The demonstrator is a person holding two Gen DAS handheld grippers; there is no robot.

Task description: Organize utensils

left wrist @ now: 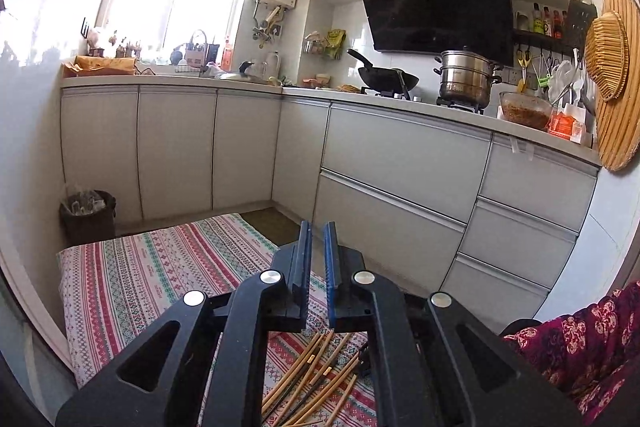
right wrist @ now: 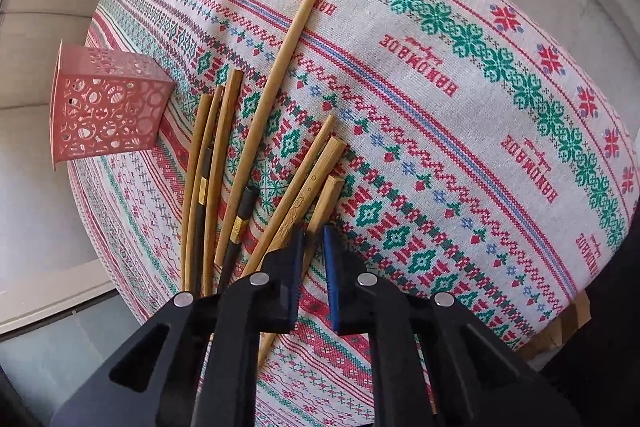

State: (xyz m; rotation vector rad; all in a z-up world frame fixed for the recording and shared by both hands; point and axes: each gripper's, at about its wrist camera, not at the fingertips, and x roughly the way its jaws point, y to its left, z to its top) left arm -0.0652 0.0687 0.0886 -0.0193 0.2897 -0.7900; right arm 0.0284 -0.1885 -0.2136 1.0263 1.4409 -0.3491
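Several wooden and dark chopsticks (right wrist: 224, 179) lie in a loose pile on a patterned tablecloth (right wrist: 440, 99). One long chopstick (right wrist: 296, 27) reaches far across the cloth. A red perforated holder (right wrist: 104, 107) stands at the pile's left, empty as far as I see. My right gripper (right wrist: 314, 233) hovers over the near ends of the pile, jaws a little apart, holding nothing. My left gripper (left wrist: 318, 231) is raised above the table, jaws nearly closed with a narrow gap and nothing between them. The pile (left wrist: 316, 379) shows below it.
Grey kitchen cabinets (left wrist: 400, 163) line the far side, with a wok (left wrist: 388, 77) and steel pot (left wrist: 466, 77) on the counter. A dark bin (left wrist: 88, 215) stands on the floor at left. A red floral sleeve (left wrist: 580, 339) is at the right.
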